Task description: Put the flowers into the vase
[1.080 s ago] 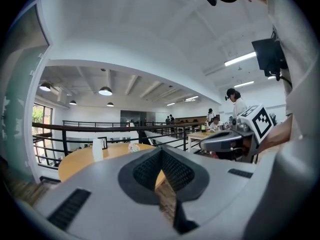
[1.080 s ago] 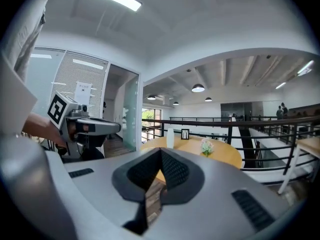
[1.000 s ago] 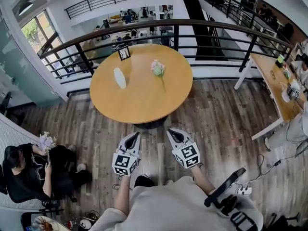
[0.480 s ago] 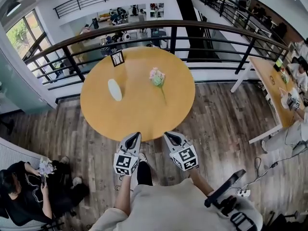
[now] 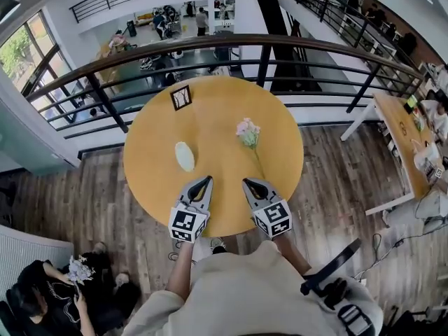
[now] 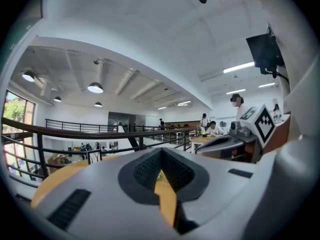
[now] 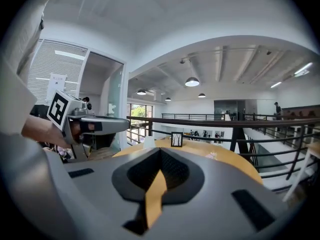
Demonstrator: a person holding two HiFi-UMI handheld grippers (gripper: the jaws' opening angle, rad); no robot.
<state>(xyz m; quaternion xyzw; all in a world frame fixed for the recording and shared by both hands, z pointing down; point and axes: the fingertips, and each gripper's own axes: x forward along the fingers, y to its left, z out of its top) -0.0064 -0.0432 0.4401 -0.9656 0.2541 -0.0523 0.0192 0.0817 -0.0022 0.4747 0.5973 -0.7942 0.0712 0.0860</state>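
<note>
"Wooden round table (image 5: 210, 121): what do we find on it?"

"We find the pink flowers (image 5: 248, 132) lying right of centre and the white vase (image 5: 185, 156) well apart to their left. Our left gripper (image 5: 207, 179) and right gripper (image 5: 246, 182) hover over the near edge, jaws closed on nothing."

Readable text: none in any view.
Left gripper (image 5: 205, 181) marker cube: a black-and-white square pattern, no letters or digits.
Right gripper (image 5: 247, 183) marker cube: the same kind of pattern, no characters.
Framed card (image 5: 181, 97) on the table (image 5: 217, 161): a dark drawing, no legible words.
Wall sheet (image 7: 56, 82): white, its print too small to read.
</note>
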